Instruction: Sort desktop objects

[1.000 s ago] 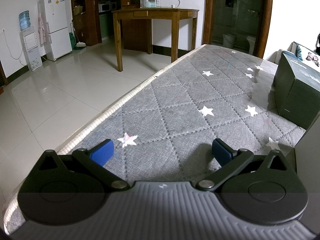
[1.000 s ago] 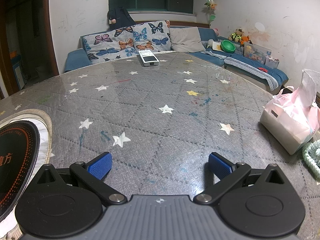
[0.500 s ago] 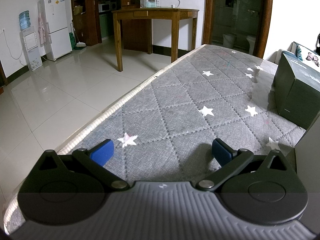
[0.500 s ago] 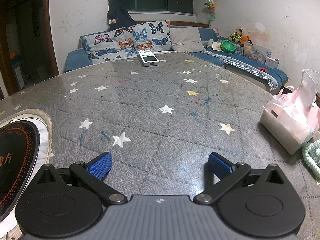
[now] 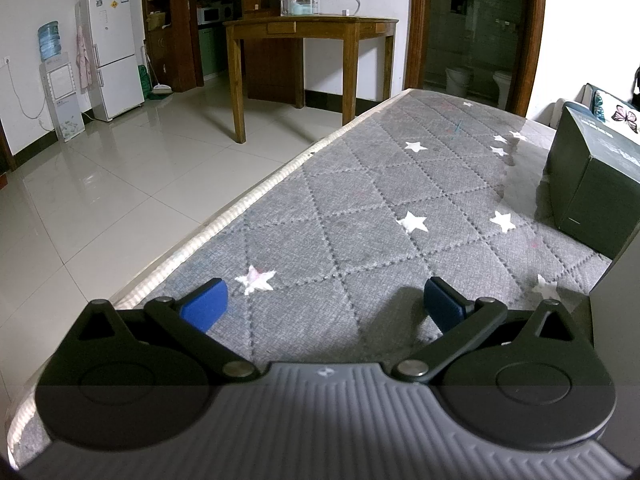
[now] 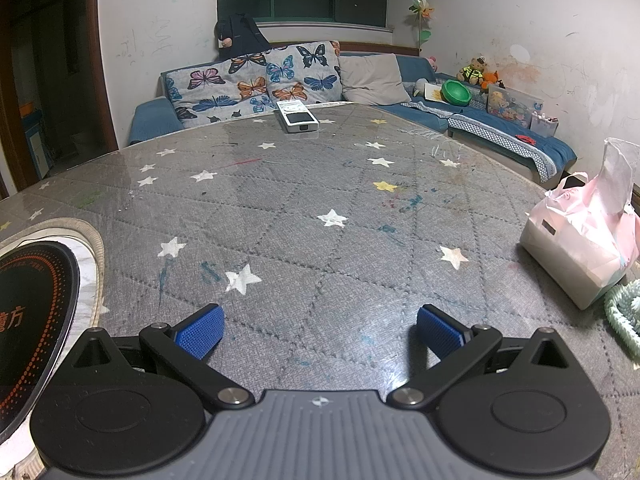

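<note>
- While both grippers sit low over the grey starred table [image 6: 320, 208], neither holds anything: the left gripper [image 5: 326, 306] has its blue pads spread wide with bare cloth between them, and the right gripper [image 6: 318, 330] is released the same way.
- Ahead of the right gripper, at the table's far edge and well apart from it, lies a white remote [image 6: 297, 116], pointing roughly away.
- To the right gripper's right, near but not touching, sits a pink tissue pack [image 6: 580, 248] with a sheet sticking up from its top.
- Just beside the pack, closer in and at the right edge of view, part of a pale green ribbed thing [image 6: 622, 312] shows; what it is cannot be told.
- To the right gripper's left lies a round black disc [image 6: 28, 320] with orange markings, resting on a pale mat [image 6: 90, 252].
- To the left gripper's right and ahead stands a dark green box [image 5: 592, 184], upright on the table.
- Closer in on that side, a grey panel [image 5: 618, 300] cuts into the left wrist view.
- Beyond the table, a sofa [image 6: 400, 80] with butterfly cushions fills the right wrist view.
</note>
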